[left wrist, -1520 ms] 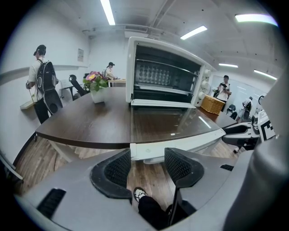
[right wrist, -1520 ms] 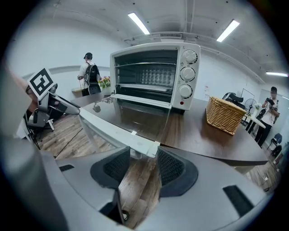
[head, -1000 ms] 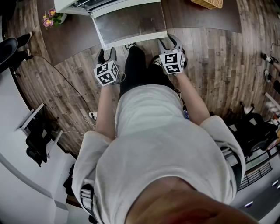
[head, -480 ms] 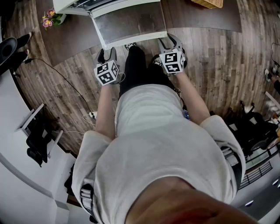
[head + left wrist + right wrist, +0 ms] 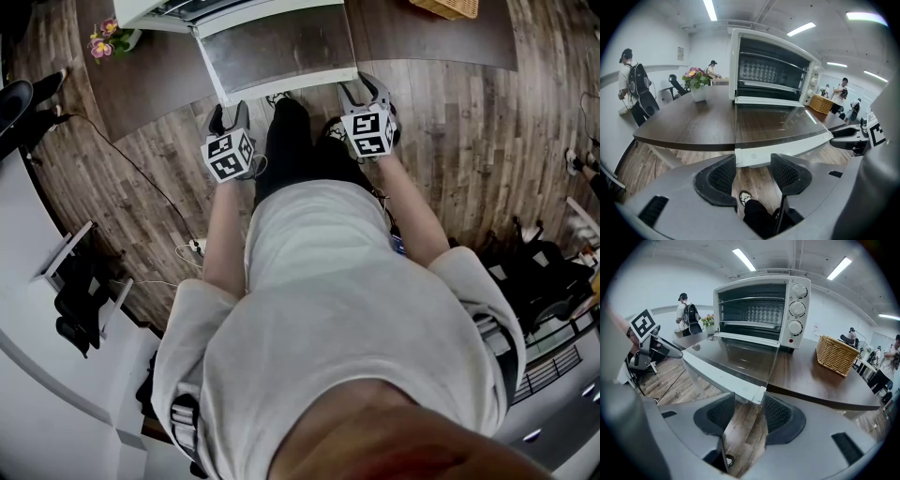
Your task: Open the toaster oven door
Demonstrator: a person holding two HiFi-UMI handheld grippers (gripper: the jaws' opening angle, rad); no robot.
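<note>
Overall: a white toaster oven point(image 5: 761, 312) stands on the dark table point(image 5: 820, 376), with its inside racks showing.
Door: the toaster oven door point(image 5: 277, 47) is fully down, lying flat and jutting past the table edge toward the person.
Left gripper: the left gripper point(image 5: 753, 161) has its jaws spread and nothing pinched; the left corner of the door's white front rail sits just ahead of the gap.
Right gripper: the right gripper point(image 5: 749, 401) also has its jaws apart and empty, with the rail's right corner at the gap; I cannot tell whether they touch.
Around: a wicker basket point(image 5: 836, 355) sits to the oven's right, and a flower pot point(image 5: 697, 84) to its left.
</note>
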